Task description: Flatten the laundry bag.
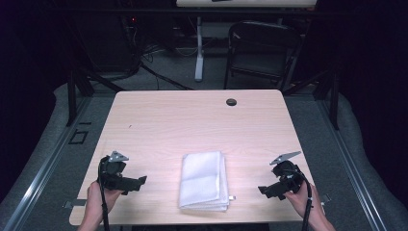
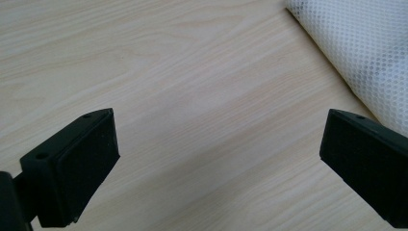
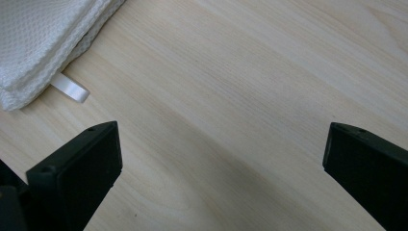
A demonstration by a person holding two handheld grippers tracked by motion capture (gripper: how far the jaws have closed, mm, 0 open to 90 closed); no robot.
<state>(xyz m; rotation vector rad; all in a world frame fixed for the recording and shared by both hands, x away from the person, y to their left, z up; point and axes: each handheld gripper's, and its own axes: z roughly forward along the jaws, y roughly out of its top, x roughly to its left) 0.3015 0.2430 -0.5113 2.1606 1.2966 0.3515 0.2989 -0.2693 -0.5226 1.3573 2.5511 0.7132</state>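
Folded white towel [image 1: 204, 180] lies at the near middle of the wooden table [image 1: 192, 120], between both tools. A small white loop tag [image 3: 70, 88] protrudes from its near right corner; no writing legible. Left gripper [image 1: 139, 182] and right gripper [image 1: 263, 190] rest well apart from it, jaws wide, holding nothing.

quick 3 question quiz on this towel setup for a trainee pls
1. True or false: the left gripper is shut on the folded white towel.
2. What sticks out from the towel's edge on the side of the right gripper? A) a loop tag B) a button C) a zip
3. What does the towel lie on?

Key: 1. False; its jaws stand wide open, apart from the towel. 2. A, the loop tag. 3. The wooden table.
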